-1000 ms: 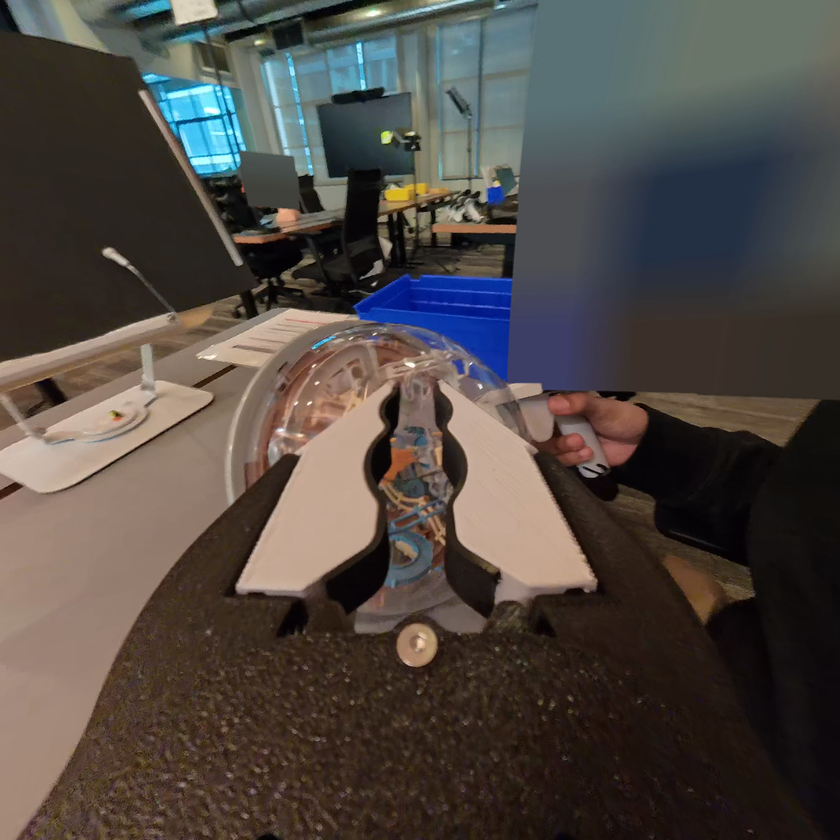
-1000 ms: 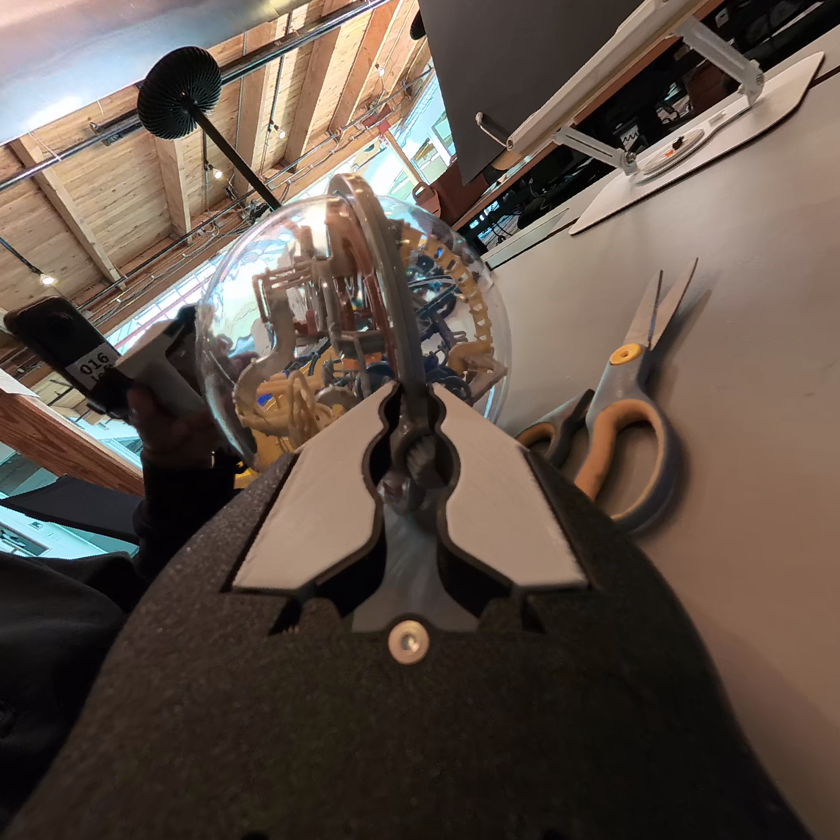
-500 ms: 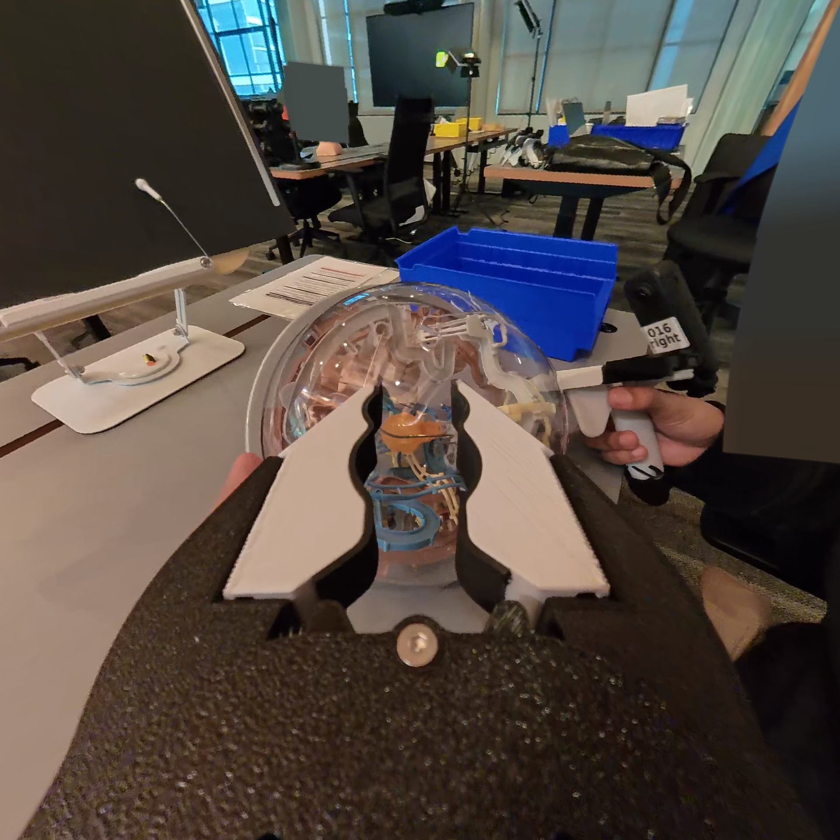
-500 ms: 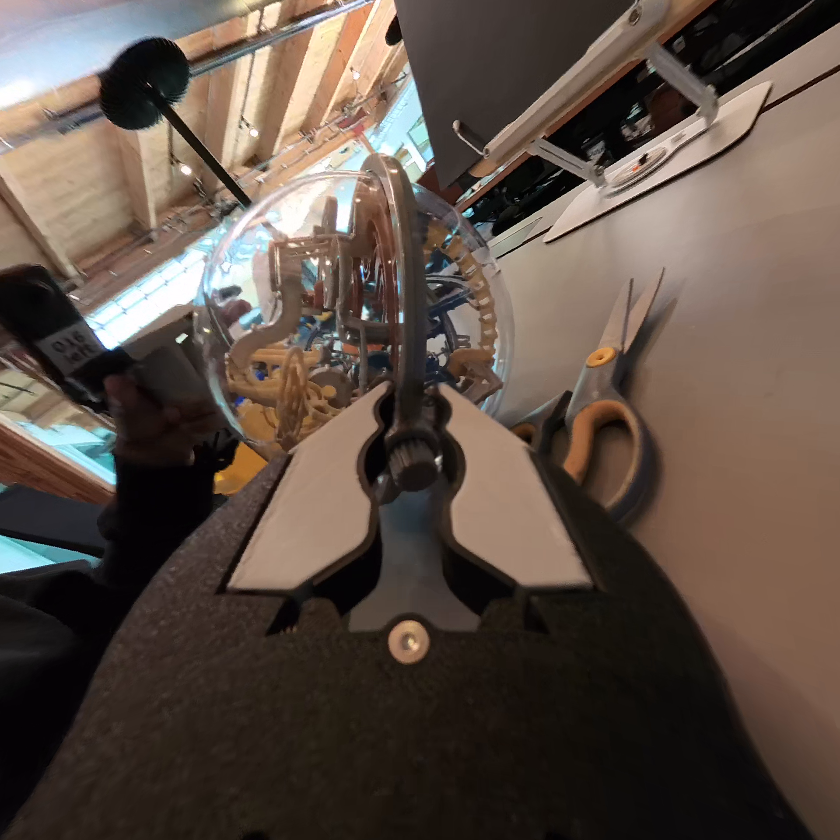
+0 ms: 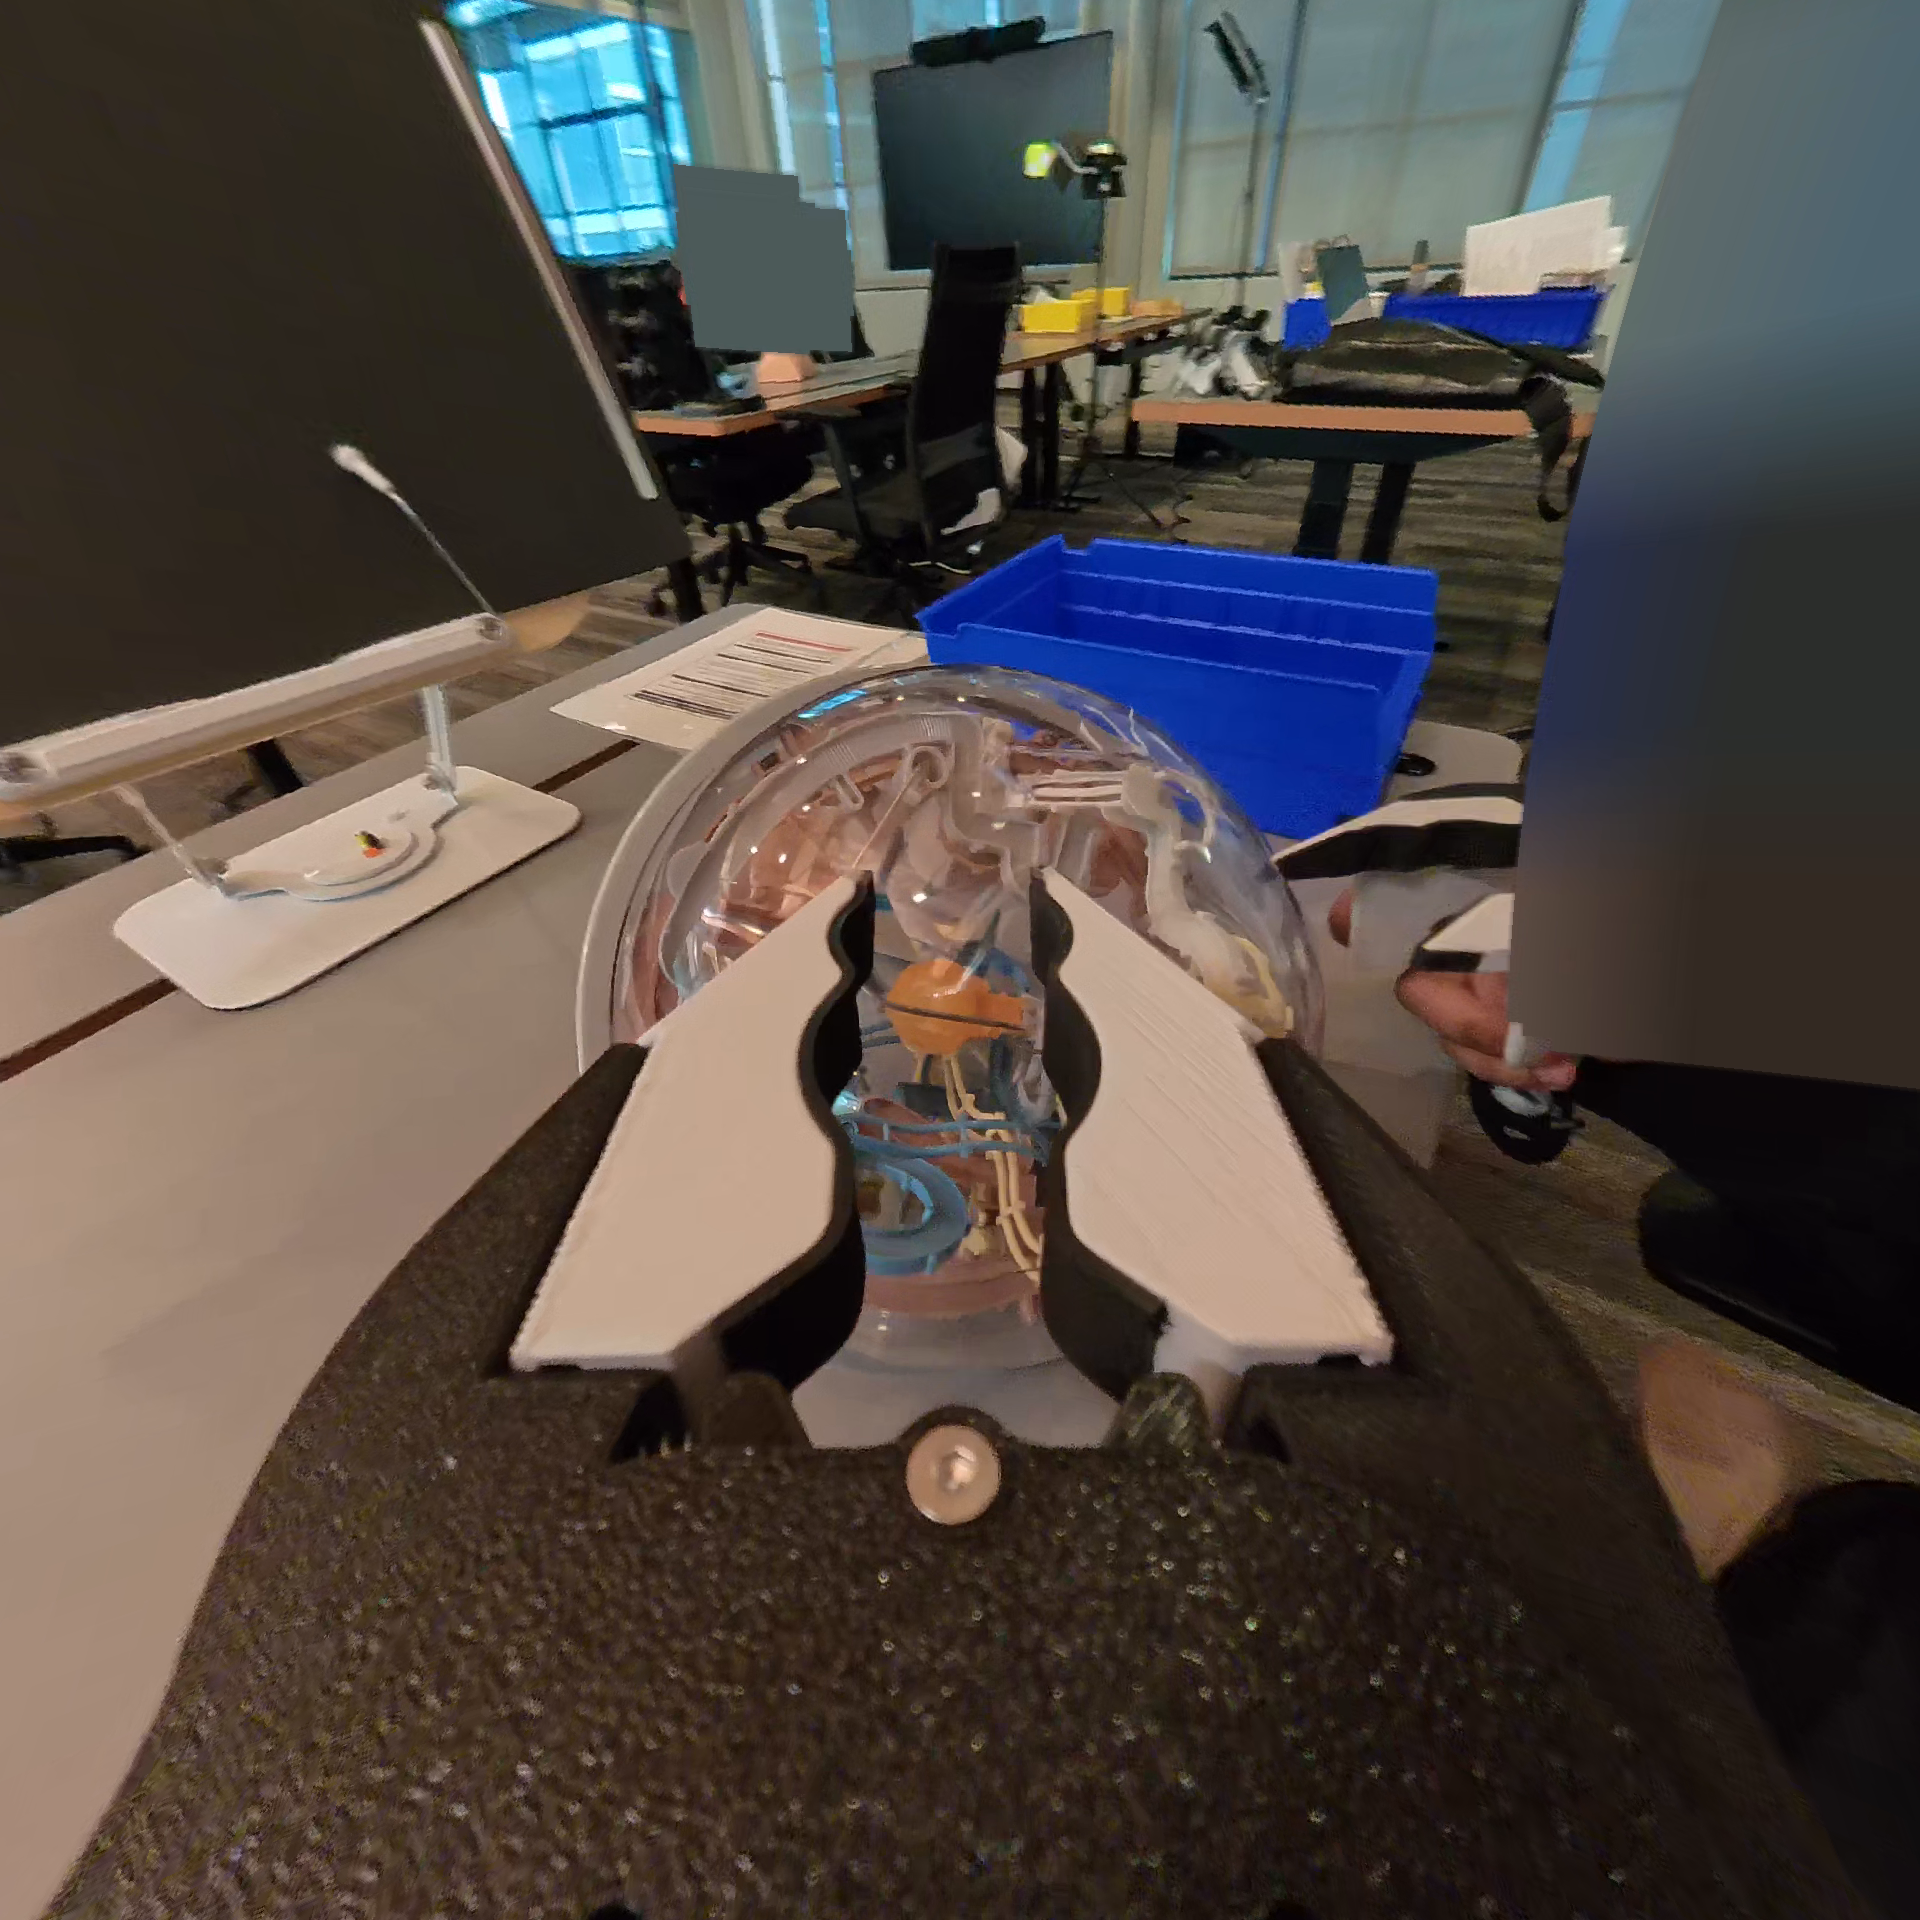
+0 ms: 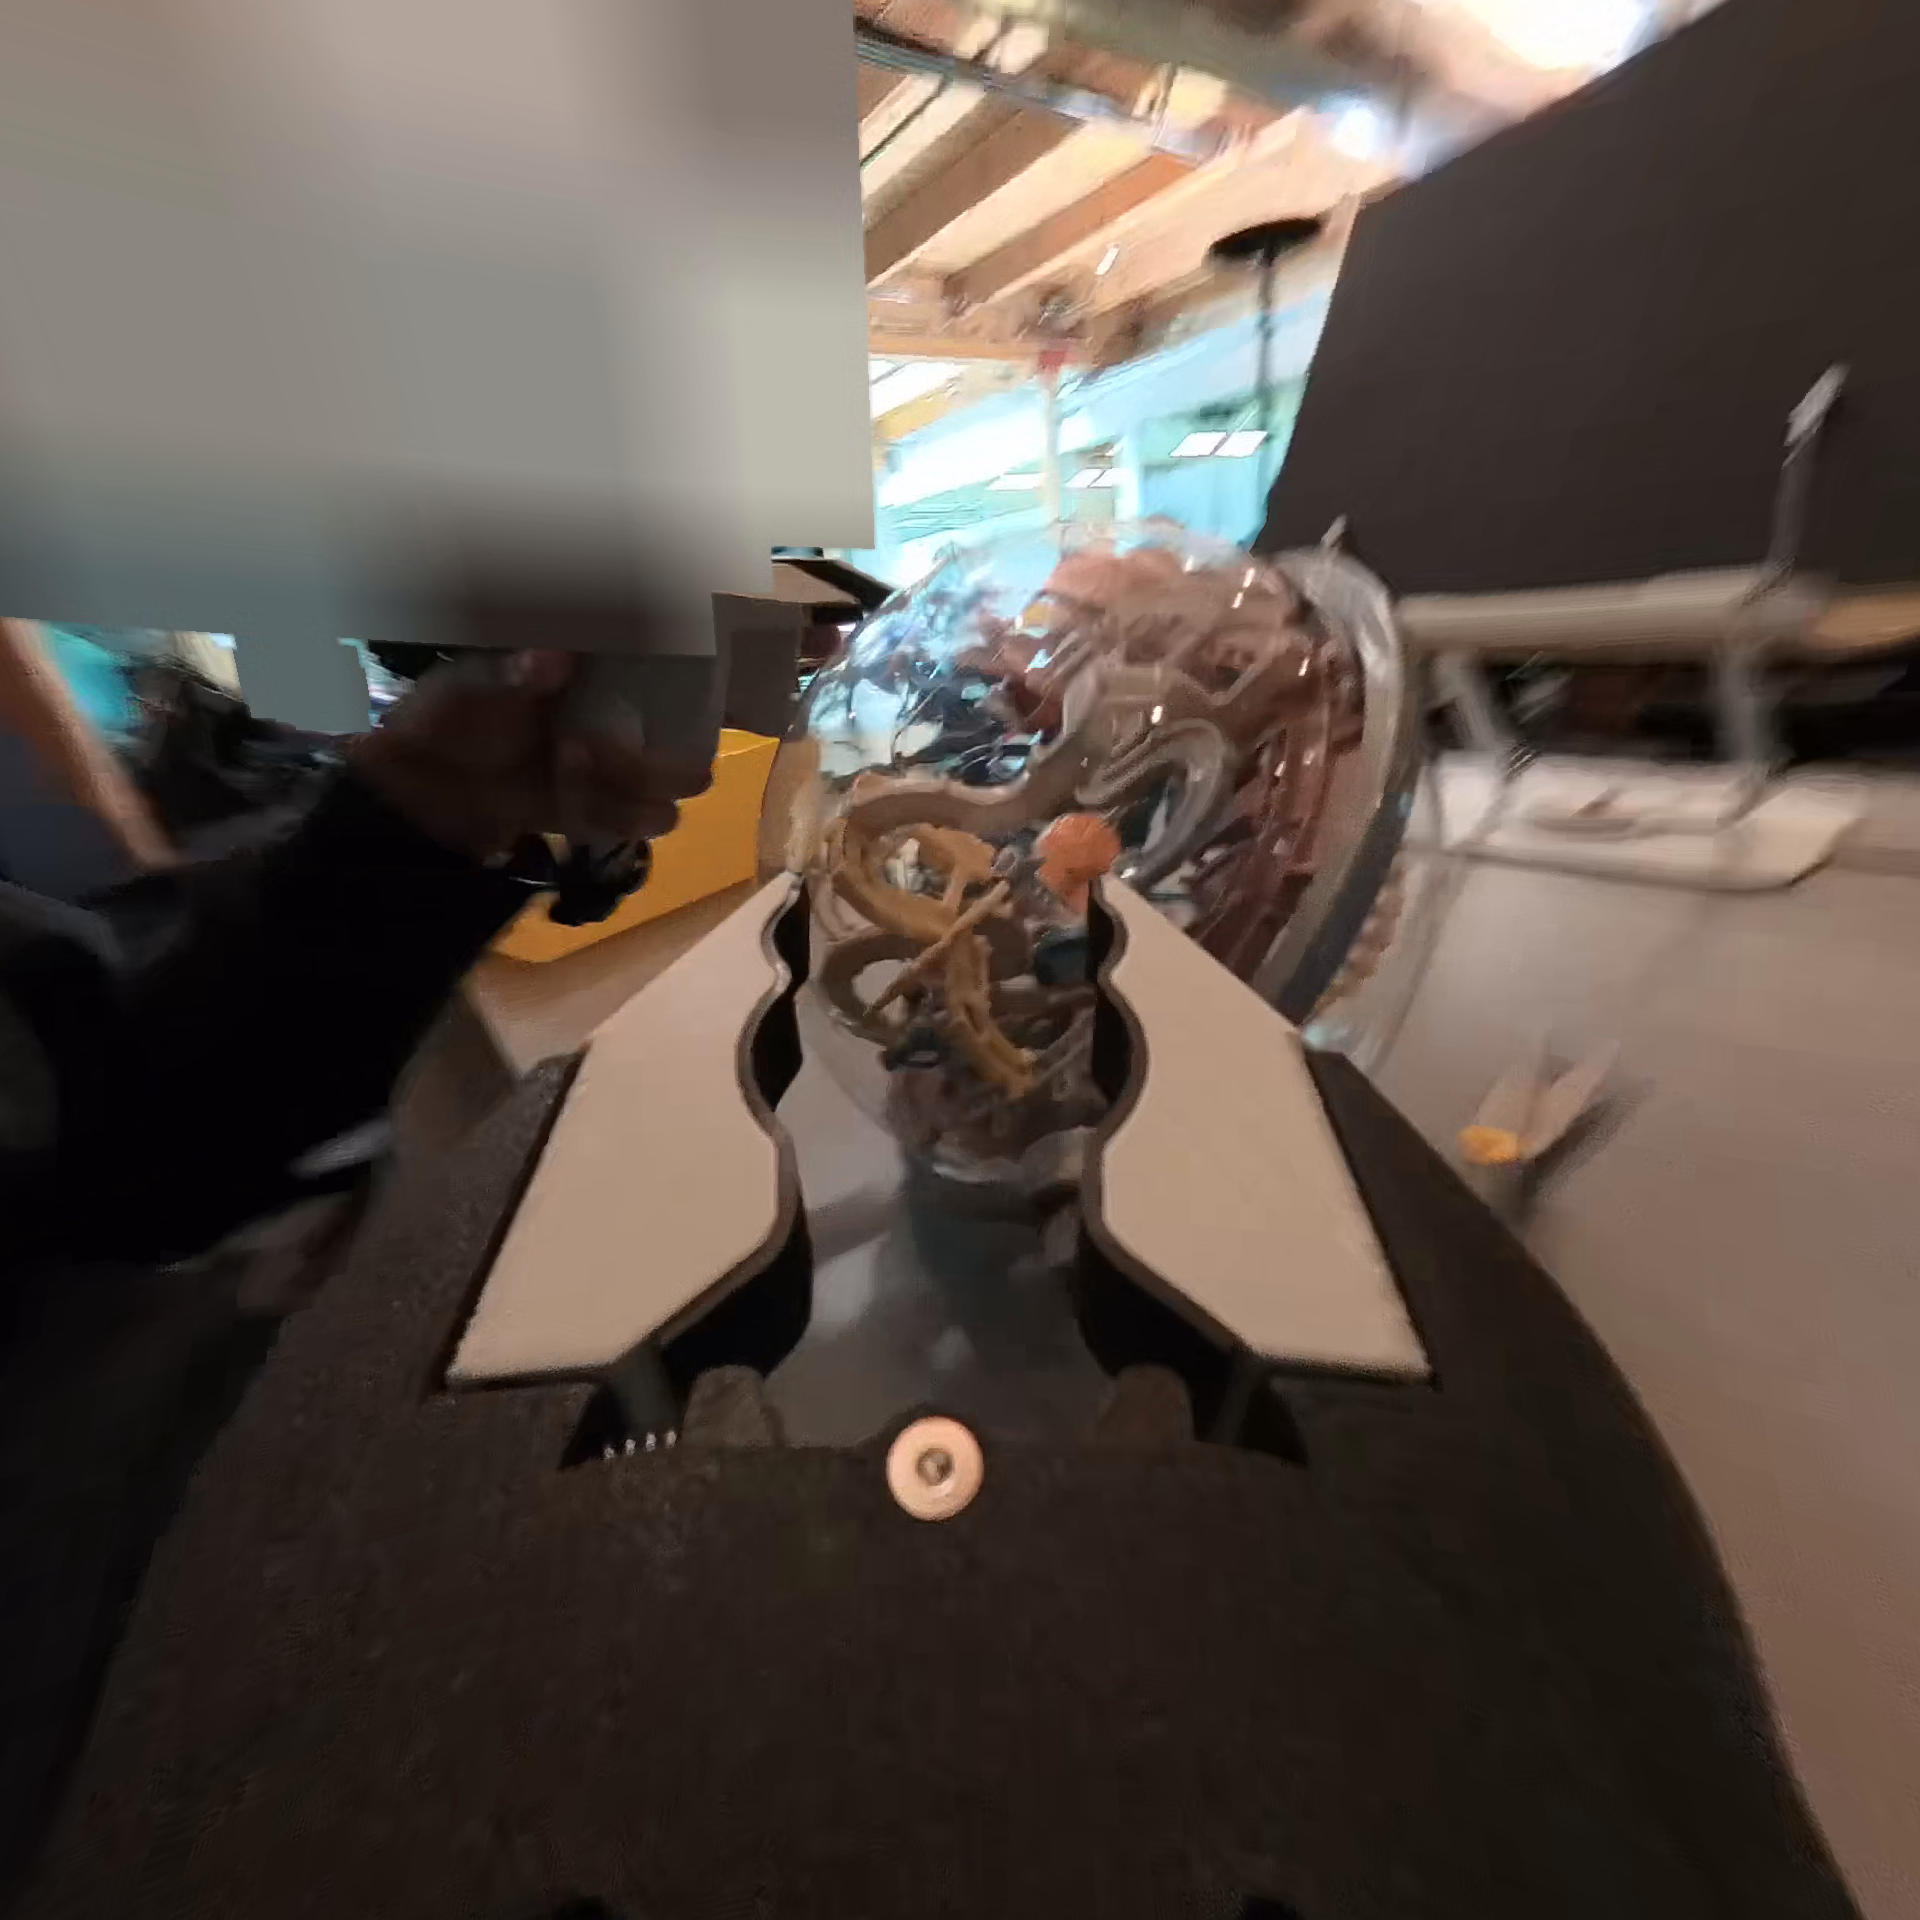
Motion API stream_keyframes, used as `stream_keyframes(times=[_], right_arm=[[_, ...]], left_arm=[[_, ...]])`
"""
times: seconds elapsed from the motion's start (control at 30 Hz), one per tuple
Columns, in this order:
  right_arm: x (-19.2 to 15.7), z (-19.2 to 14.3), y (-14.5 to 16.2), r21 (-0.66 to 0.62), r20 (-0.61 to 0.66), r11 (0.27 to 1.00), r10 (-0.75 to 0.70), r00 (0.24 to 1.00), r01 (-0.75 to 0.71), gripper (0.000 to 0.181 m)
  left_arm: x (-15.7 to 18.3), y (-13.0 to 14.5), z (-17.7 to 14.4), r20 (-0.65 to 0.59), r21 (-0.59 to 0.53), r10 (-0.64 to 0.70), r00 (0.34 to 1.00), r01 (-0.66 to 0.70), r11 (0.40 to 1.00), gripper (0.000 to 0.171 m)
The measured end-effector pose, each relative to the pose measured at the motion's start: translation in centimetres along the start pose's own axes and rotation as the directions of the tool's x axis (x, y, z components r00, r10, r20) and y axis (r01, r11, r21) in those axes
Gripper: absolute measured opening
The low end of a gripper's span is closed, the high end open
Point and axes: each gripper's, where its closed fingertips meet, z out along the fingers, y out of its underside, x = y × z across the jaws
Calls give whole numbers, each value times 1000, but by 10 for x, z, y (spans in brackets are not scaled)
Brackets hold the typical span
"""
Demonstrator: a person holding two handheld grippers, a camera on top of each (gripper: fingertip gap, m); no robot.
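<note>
A clear plastic maze ball (image 5: 935,790) with coloured tracks inside and a grey rim sits low over the grey table (image 5: 260,1143). It seems to rest there. My left gripper (image 5: 951,894) faces one dome of the ball. Its jaws stand apart and nothing shows pinched between them. My right gripper (image 6: 940,894) faces the ball (image 6: 1143,727) from another side, jaws wide apart and empty, with the rim off to its right. The right gripper also shows in the left wrist view (image 5: 1392,842), beside the ball. The right wrist view is blurred by motion.
A blue bin (image 5: 1195,644) and a printed sheet (image 5: 748,665) lie behind the ball. A white stand (image 5: 343,883) and a black board (image 5: 260,312) are at the left. Scissors (image 6: 1538,1112) lie right of the ball, a yellow bin (image 6: 707,831) at the left. There is about 12 cm between the tips of the two grippers.
My right gripper has let go of the knob on the ball's rim, opened wide and swung round. My left jaws opened a little about a second ago. The ball has turned.
</note>
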Motion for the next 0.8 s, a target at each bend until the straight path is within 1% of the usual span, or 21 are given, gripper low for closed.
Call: stream_keyframes(times=[0.03,0.13,0.27,0.53,0.8], right_arm=[[1,1,1,-3,-27,999,-49,998,49,52],[3,4,9,-67,-69,986,-157,985,153,52],[7,5,12,-94,-103,973,-219,970,210,54],[18,3,12,-86,-149,980,-189,970,178,54],[22,0,10,-52,-150,991,-127,980,121,54]], left_arm=[[-1,0,0,16,-2,19,1000,-19,1000,26],[4,1,1,23,-3,63,998,-63,998,25],[7,1,2,39,-11,107,993,-107,994,26],[19,0,2,-8,-9,96,995,-96,995,26],[30,0,1,-57,-12,80,995,-81,997,26]])
